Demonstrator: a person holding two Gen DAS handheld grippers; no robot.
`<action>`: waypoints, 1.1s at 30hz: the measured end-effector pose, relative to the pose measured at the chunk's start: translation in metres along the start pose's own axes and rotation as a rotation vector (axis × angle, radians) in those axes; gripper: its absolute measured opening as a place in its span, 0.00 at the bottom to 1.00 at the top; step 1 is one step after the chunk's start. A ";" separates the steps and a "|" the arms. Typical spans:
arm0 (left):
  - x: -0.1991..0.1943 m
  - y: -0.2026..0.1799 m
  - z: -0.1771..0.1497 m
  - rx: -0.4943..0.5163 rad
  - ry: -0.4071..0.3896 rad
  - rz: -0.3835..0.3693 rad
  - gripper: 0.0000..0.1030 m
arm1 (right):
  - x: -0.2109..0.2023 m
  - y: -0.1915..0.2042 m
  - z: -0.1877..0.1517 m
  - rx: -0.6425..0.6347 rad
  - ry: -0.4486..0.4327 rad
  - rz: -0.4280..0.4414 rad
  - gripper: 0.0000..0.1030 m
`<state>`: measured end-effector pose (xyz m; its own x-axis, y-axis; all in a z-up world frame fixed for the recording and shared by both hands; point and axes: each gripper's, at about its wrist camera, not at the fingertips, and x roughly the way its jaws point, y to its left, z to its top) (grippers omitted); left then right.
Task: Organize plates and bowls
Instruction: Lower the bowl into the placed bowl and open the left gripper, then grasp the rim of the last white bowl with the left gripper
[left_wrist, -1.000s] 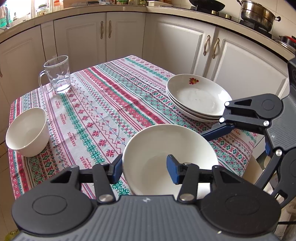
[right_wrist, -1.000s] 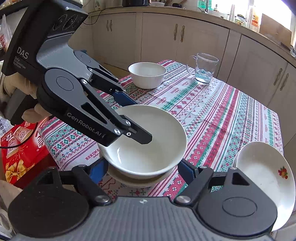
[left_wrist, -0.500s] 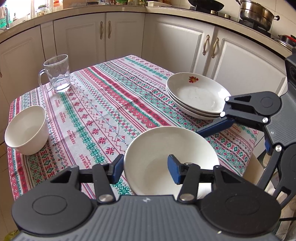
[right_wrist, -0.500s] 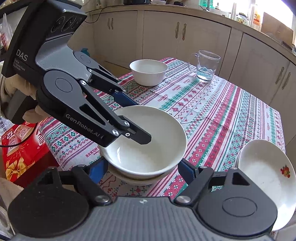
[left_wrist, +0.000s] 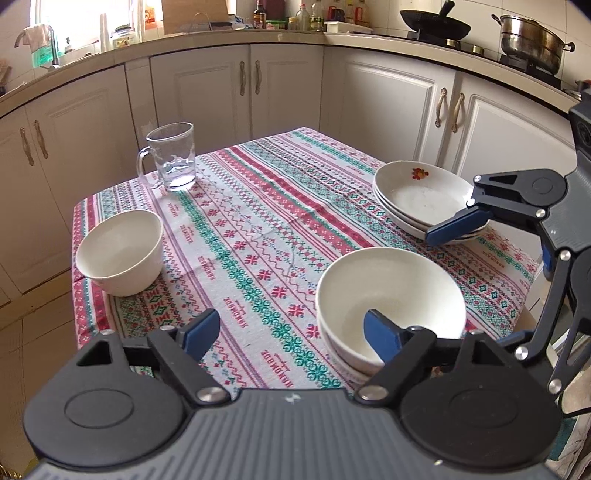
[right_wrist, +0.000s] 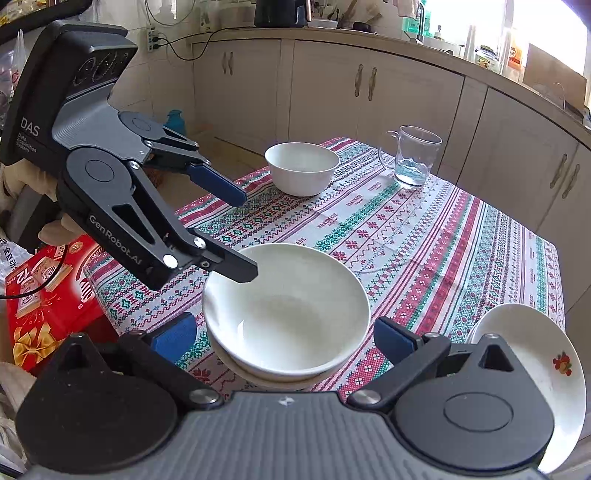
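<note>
Between right gripper (right_wrist: 286, 338) pads, stacked bowl (right_wrist: 286, 310)

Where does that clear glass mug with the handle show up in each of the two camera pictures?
Left wrist view: the clear glass mug stands upper left, at the far edge of the patterned tablecloth.
Right wrist view: the mug stands upper right, at the cloth's far edge.
Shared landmark: the lone white bowl nearest the mug.
</note>
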<state>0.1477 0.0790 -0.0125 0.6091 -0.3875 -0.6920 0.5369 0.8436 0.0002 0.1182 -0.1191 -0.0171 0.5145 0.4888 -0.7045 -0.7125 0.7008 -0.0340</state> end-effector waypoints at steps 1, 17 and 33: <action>-0.001 0.004 -0.001 -0.007 0.001 0.012 0.83 | 0.000 0.000 0.002 -0.003 -0.004 -0.003 1.00; 0.007 0.085 0.001 -0.093 -0.013 0.136 0.83 | 0.030 -0.007 0.067 -0.064 -0.033 -0.025 1.00; 0.047 0.156 0.023 -0.164 -0.031 0.152 0.83 | 0.092 -0.011 0.125 -0.216 0.028 0.008 1.00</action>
<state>0.2739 0.1838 -0.0286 0.6943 -0.2607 -0.6708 0.3372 0.9413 -0.0168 0.2331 -0.0164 0.0073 0.4968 0.4772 -0.7249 -0.8038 0.5679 -0.1770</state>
